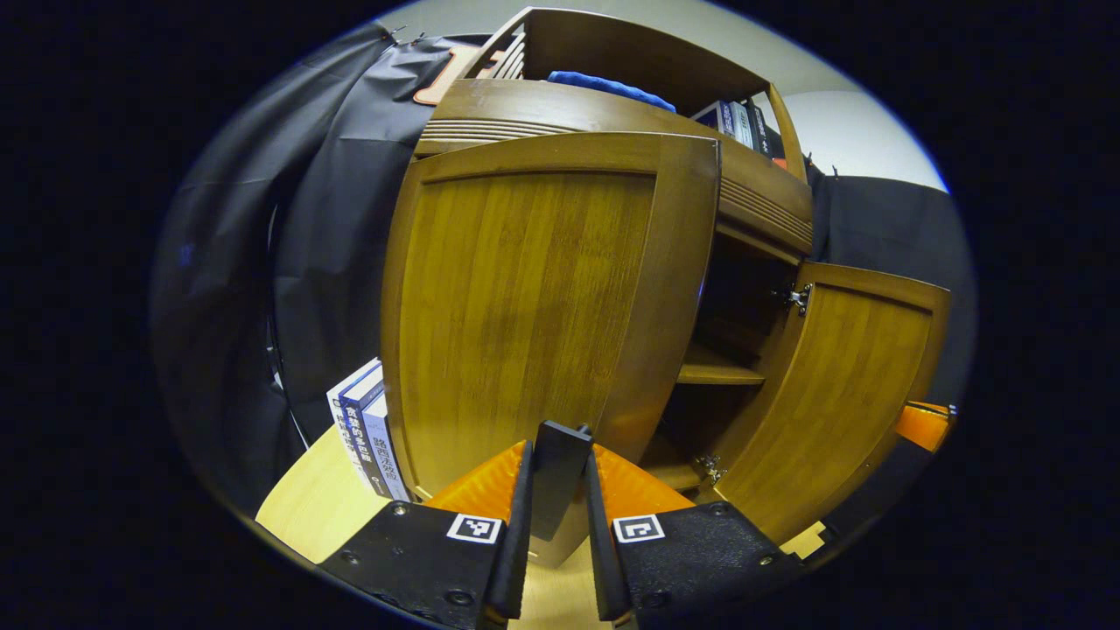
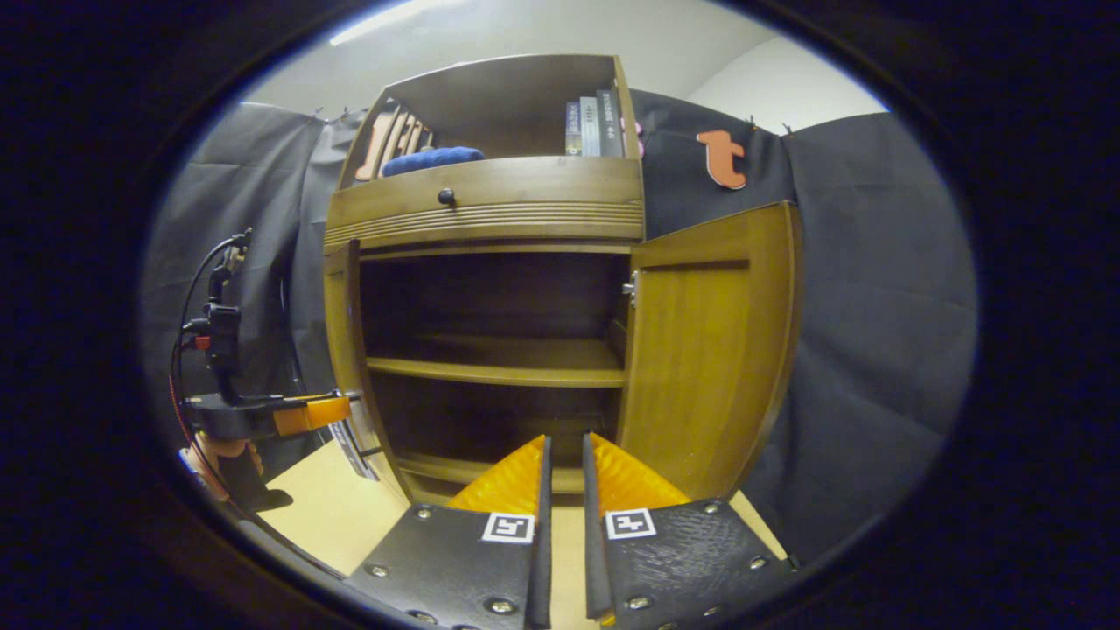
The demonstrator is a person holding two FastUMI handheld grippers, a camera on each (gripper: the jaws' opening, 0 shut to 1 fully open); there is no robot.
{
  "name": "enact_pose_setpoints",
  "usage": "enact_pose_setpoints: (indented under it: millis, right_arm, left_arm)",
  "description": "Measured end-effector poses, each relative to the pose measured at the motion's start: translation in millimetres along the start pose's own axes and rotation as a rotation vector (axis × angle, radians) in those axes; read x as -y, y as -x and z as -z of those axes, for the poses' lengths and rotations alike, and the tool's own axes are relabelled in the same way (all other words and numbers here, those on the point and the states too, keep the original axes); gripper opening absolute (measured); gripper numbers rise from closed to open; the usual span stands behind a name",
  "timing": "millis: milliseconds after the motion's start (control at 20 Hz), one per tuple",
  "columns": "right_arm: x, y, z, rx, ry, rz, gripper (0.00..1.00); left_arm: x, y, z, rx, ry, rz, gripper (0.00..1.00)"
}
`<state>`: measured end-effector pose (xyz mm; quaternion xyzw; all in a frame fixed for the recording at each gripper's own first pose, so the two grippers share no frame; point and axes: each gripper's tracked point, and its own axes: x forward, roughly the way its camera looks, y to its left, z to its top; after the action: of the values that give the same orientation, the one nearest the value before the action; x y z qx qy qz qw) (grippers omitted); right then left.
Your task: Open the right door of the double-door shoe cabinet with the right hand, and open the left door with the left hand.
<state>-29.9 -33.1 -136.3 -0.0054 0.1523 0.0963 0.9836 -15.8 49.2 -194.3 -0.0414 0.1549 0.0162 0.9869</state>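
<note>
Left gripper (image 1: 560, 464): fingers clamped on a dark upright piece at the free edge of the left door (image 1: 525, 306); in the right gripper view it shows far off (image 2: 311, 411), at that door's edge.
Left door: swung out from the shoe cabinet (image 2: 490, 210), seen edge-on (image 2: 350, 350) in the right gripper view.
Right gripper (image 2: 564, 472): fingers nearly together, a thin gap between them, gripping nothing, facing the open cabinet.
Right door (image 2: 709, 350): wide open, hinged at the cabinet's right side.
Shelf (image 2: 499, 367): bare, inside.
Books (image 1: 363, 429): upright, beside the left door.

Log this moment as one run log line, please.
left door: open, left tool shut on its edge | right door: open | right tool: free
</note>
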Motion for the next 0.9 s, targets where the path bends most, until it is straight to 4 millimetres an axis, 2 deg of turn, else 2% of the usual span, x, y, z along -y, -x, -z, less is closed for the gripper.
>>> enact_pose_setpoints:
  millis: [200, 300, 350, 400, 550, 600, 650, 700, 750, 900]
  right_arm:
    - [-23.1, -8.3, 5.6, -0.012, 0.004, -0.058, 0.15]
    - [-35.3, -15.1, 4.4, -0.018, 0.007, -0.083, 0.15]
    - [-41.1, -17.2, 6.4, -0.021, 0.008, -0.096, 0.16]
    - [-46.6, -18.6, 7.0, -0.024, 0.009, -0.108, 0.16]
    - [-59.4, -22.3, 12.5, -0.031, 0.014, -0.142, 0.15]
    - [-63.9, -23.3, 13.3, -0.034, 0.015, -0.152, 0.15]
    - [-67.7, -25.3, 14.3, -0.036, 0.016, -0.162, 0.15]
    - [-71.4, -26.3, 15.0, -0.038, 0.016, -0.171, 0.15]
    - [-75.2, -28.0, 15.9, -0.041, 0.017, -0.180, 0.15]
    - [-84.0, -31.2, 18.9, -0.048, 0.018, -0.205, 0.15]
  left_arm:
    - [-9.3, 17.9, 0.4, 0.005, 0.051, 0.005, 0.31]
    - [-14.8, 24.5, 1.2, 0.009, 0.056, -0.003, 0.25]
    - [-17.5, 28.9, 0.6, 0.011, 0.058, -0.008, 0.31]
    - [-21.0, 32.3, 0.1, 0.012, 0.061, -0.013, 0.27]
    - [-30.7, 42.6, -0.3, 0.012, 0.084, -0.034, 0.27]
    - [-34.7, 46.4, -0.5, 0.014, 0.093, -0.043, 0.23]
    - [-38.3, 50.4, -0.5, 0.014, 0.100, -0.052, 0.23]
    - [-42.4, 53.7, -0.7, 0.014, 0.103, -0.062, 0.29]
    - [-46.7, 56.7, -1.3, 0.016, 0.106, -0.072, 0.26]
    - [-61.3, 66.1, -3.8, 0.020, 0.114, -0.105, 0.30]
